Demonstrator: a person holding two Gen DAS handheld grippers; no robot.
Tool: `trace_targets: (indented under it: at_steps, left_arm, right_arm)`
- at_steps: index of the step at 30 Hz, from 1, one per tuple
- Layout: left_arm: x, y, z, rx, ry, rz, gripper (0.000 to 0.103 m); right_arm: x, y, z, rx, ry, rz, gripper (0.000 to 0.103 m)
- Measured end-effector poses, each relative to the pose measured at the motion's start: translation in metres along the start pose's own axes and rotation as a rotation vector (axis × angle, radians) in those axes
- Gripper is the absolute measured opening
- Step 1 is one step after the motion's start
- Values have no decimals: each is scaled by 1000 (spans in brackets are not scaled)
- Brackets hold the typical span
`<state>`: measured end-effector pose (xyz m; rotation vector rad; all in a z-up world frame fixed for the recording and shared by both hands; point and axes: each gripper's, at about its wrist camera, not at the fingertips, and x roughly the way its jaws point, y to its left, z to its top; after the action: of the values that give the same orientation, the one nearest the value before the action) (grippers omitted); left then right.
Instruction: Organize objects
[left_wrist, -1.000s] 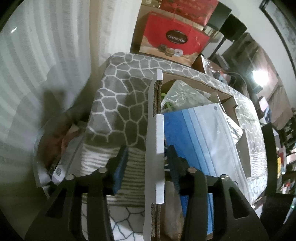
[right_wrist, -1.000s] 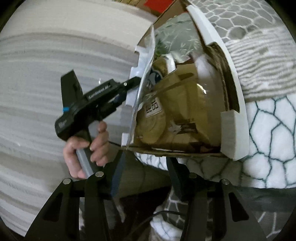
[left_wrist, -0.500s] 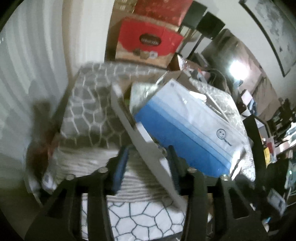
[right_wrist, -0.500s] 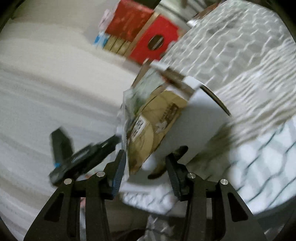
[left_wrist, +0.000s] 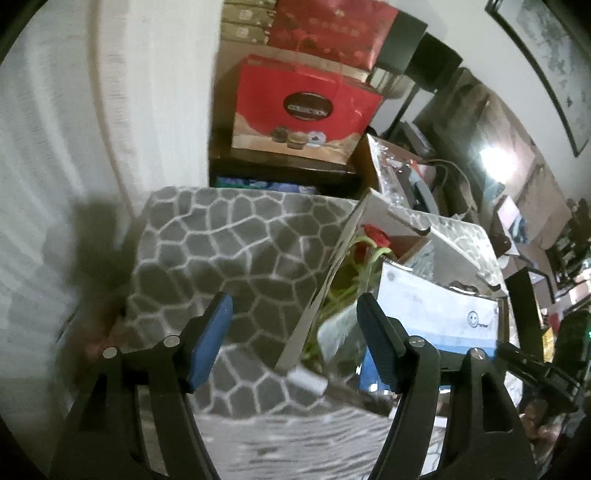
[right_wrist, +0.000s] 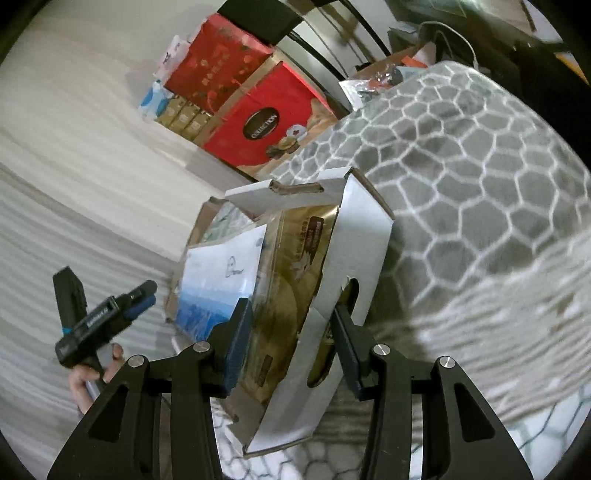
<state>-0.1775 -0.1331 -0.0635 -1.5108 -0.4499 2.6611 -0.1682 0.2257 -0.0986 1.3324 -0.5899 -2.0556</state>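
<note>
A white cardboard box lies on a grey honeycomb blanket. It holds a blue-and-white packet, a gold packet and a red artificial flower. My right gripper is open, its fingers on either side of the box's near wall by the handle cut-out. My left gripper is open and empty, its jaws straddling the box's left wall without touching it. It also shows in the right wrist view, just left of the box.
Red gift boxes are stacked on a dark stand behind the blanket, against a white curtain. A cluttered open carton and dark furniture stand at the back right.
The box was tipped and shifted. My left gripper has let go of the box's left wall and opened wide. My right gripper now straddles the near wall.
</note>
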Motion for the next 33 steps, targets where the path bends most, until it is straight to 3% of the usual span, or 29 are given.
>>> trace_targets:
  at_steps: [8, 15, 18, 19, 27, 33]
  left_arm:
    - [38, -10, 14, 44, 64, -25, 67]
    - [49, -9, 20, -16, 108, -186, 64]
    - [51, -12, 17, -30, 135, -253, 47]
    - [52, -14, 16, -27, 140, -259, 47]
    - [42, -28, 1, -27, 149, -137, 49]
    - [28, -34, -26, -72, 181, -108, 49]
  right_arm:
    - [10, 0, 26, -78, 36, -70, 45]
    - [21, 2, 51, -134, 78, -114, 44]
    - [23, 8, 54, -175, 102, -139, 44]
    - [25, 10, 55, -193, 109, -149, 44]
    - [30, 22, 59, -254, 120, -173, 45]
    - [30, 25, 60, -258, 134, -186, 47]
